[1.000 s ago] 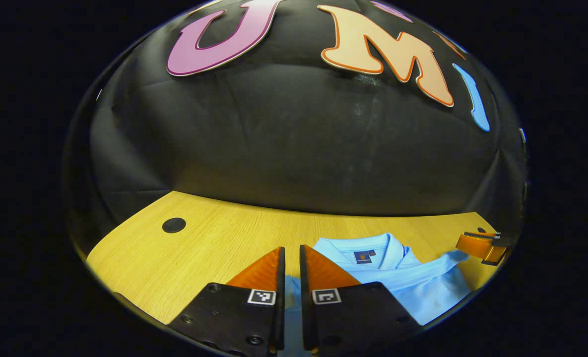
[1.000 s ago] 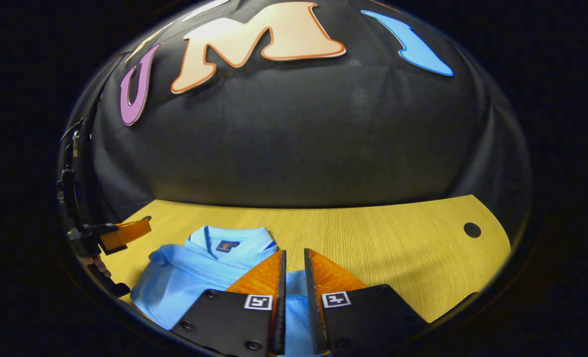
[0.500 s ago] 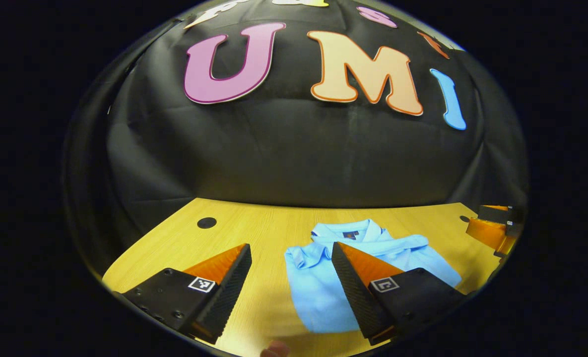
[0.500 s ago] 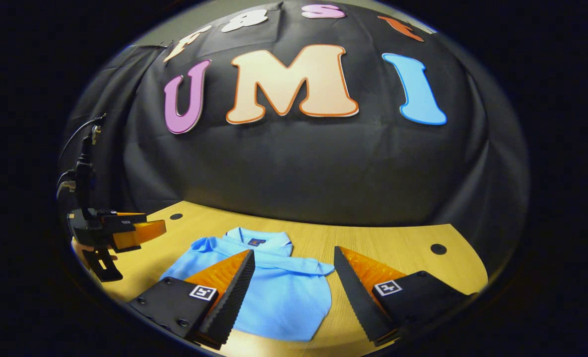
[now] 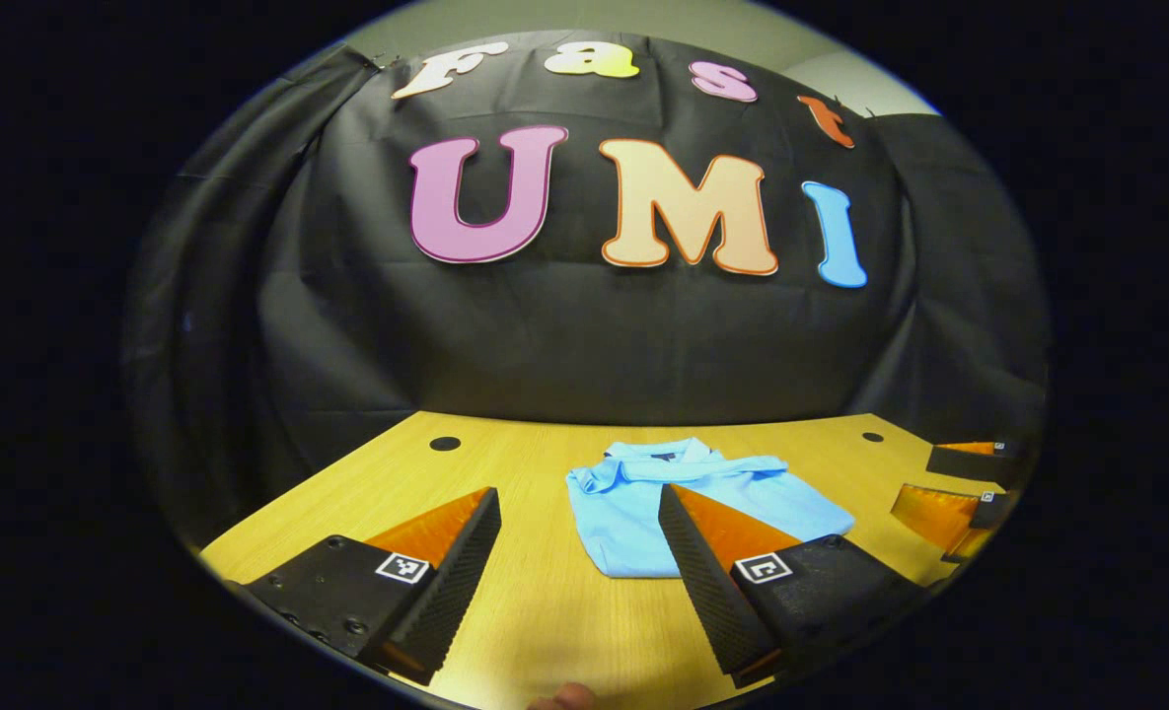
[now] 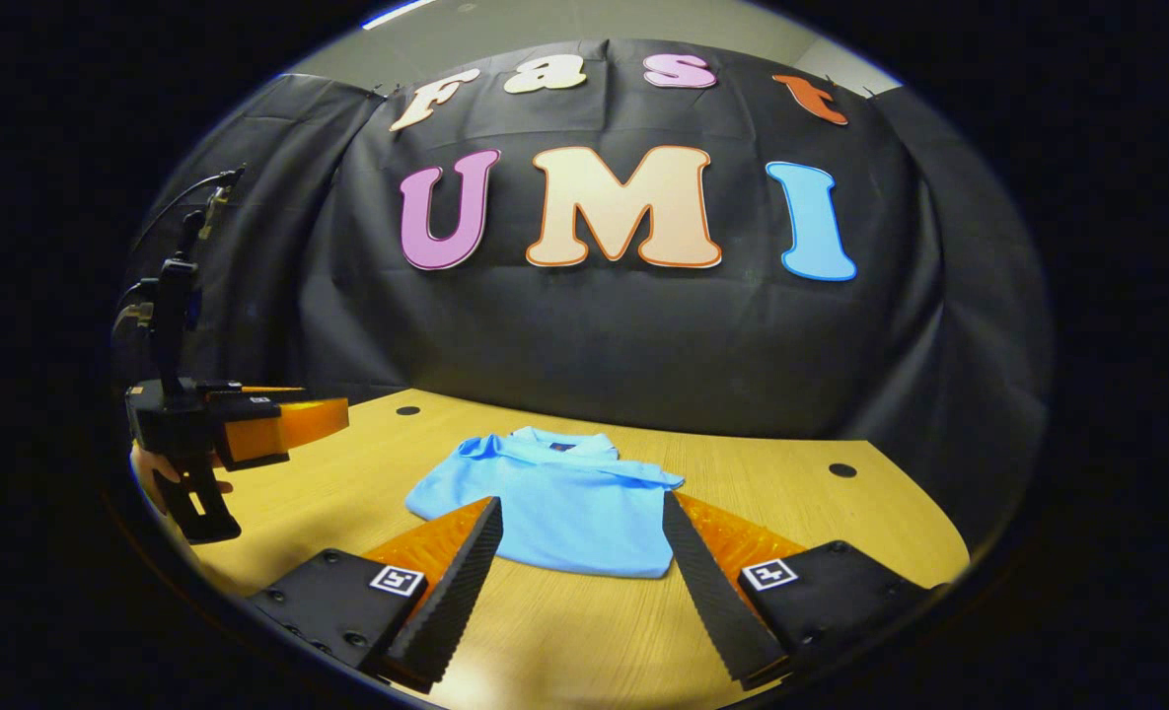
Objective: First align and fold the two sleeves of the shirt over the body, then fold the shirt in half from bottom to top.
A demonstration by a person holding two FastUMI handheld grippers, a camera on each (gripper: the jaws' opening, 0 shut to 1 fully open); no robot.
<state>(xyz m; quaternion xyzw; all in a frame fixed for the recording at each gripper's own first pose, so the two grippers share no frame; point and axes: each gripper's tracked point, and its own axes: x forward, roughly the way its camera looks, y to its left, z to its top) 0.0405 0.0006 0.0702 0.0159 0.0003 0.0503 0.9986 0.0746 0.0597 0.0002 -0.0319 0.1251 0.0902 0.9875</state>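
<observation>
The shirt (image 5: 688,503) lies on the desk (image 5: 505,463) as a compact, flat, roughly rectangular packet. Its collar (image 6: 559,444) is on the side toward the booth wall, and a folded band of cloth crosses the packet just below the collar. No sleeve sticks out beyond the body, and the near edge looks thick and straight, so I judge that both sleeve folds and the bottom-to-top fold are already made. The step in hand seems to be the release at the end of the task.

The left tongs (image 5: 579,567) are wide apart and hold nothing. In the left gripper view one finger stands in front of the near part of the shirt, but it is apart from the cloth. The right tongs (image 6: 584,577) are also wide apart and empty, on the near side of the shirt, with bare desk between their fingers and the shirt's near edge just beyond the tips. In the right gripper view the left tongs show beside the shirt, well apart from it, with a hand (image 6: 155,473) behind them.

If anything is left, the next move asks only for a check of the packet: the near edge should be even and the corners should match. Any correction would need a light pinch at one corner, without pulling the layers open.
</observation>
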